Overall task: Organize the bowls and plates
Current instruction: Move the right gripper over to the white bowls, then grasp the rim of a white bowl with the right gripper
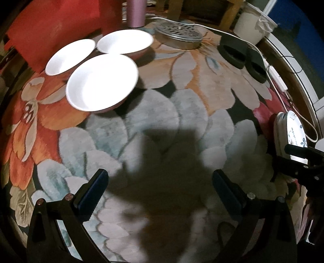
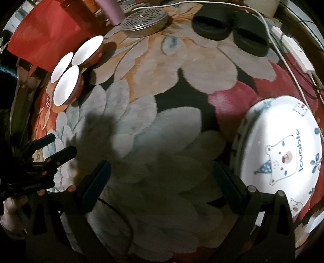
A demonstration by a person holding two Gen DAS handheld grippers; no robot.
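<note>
Three white bowls with red outsides sit in a cluster on the floral rug: the nearest bowl (image 1: pixel 102 82), the left bowl (image 1: pixel 69 56) and the far bowl (image 1: pixel 124 41). They also show at the far left of the right wrist view (image 2: pixel 66 88). A stack of white plates with a bear drawing (image 2: pixel 281 145) lies at the right, seen edge-on in the left wrist view (image 1: pixel 291 135). My left gripper (image 1: pixel 160 194) is open and empty above the rug. My right gripper (image 2: pixel 162 184) is open and empty, its right finger next to the plates.
A perforated metal lid (image 1: pixel 178 35) and two black slippers (image 1: pixel 243 58) lie at the back of the rug. A pink cylinder (image 1: pixel 135 13), a red box (image 1: pixel 52 26), a white cable and power strip (image 1: pixel 277 79) edge the rug.
</note>
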